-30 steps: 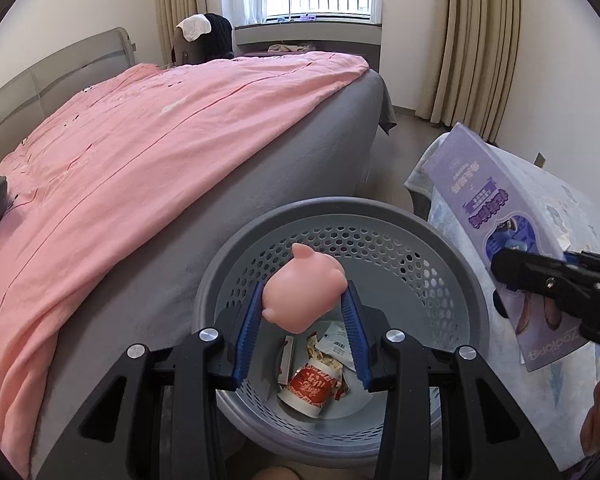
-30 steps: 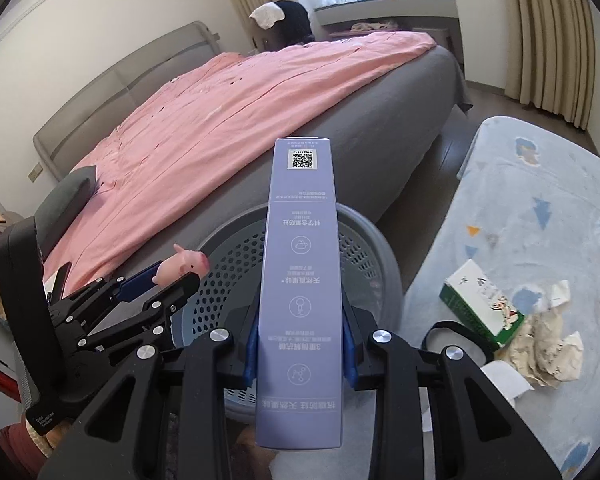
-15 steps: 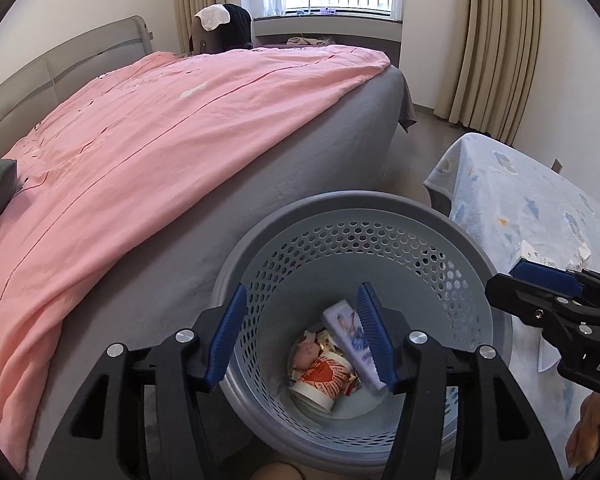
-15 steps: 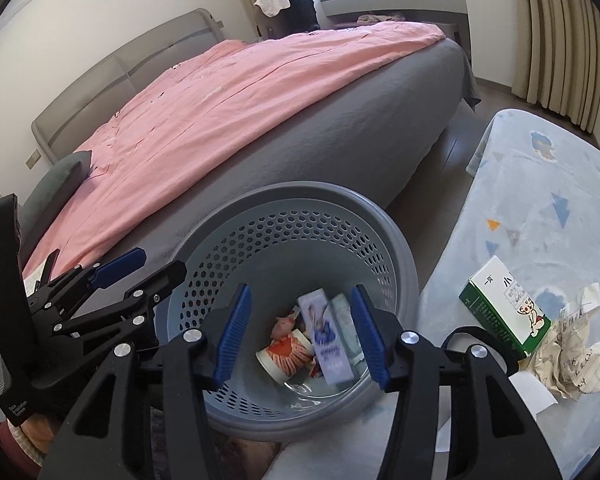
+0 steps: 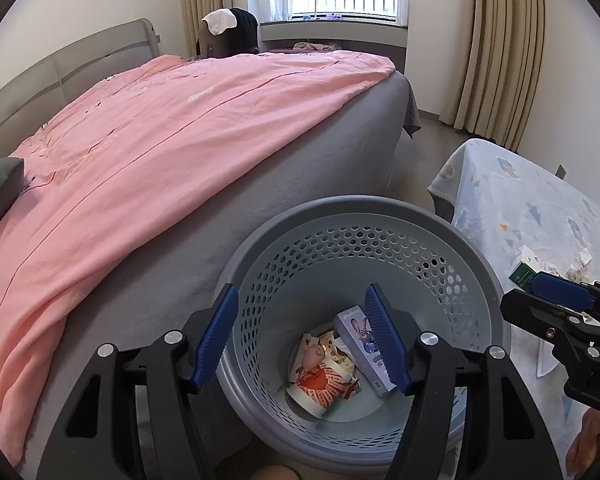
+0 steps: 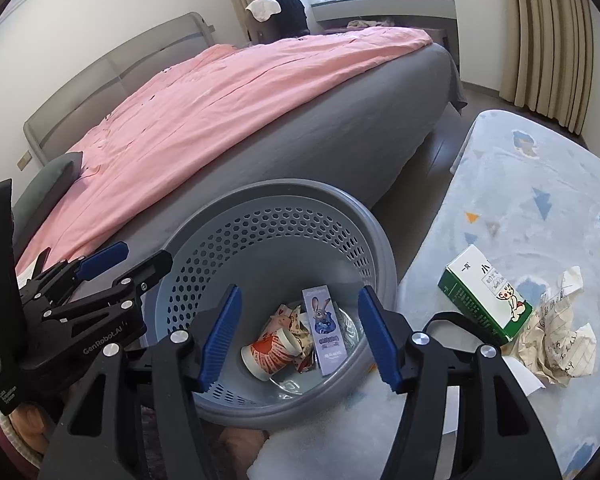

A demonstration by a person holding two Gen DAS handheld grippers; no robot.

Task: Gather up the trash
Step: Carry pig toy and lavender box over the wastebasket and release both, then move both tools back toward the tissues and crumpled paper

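A grey perforated basket (image 5: 380,216) (image 6: 284,196) stands between the bed and a low table. In it lie a purple box (image 5: 364,348) (image 6: 325,332), a pink pig toy (image 5: 314,354), a red paper cup (image 5: 320,384) (image 6: 266,354) and wrappers. My left gripper (image 5: 304,336) is open and empty above the basket; it also shows in the right wrist view (image 6: 128,260). My right gripper (image 6: 300,336) is open and empty over the basket's near side. A green and white carton (image 6: 484,292) (image 5: 526,268) and crumpled paper (image 6: 556,340) lie on the table.
A bed with a pink cover (image 5: 160,132) (image 6: 228,96) runs along the left behind the basket. The low table has a light blue patterned cloth (image 6: 540,184) (image 5: 520,200) at the right. Curtains (image 5: 500,40) and a window are at the back.
Both grippers opened. The pig toy fell from my left gripper and the purple box from my right gripper into the basket. Both grippers then pulled back a little.
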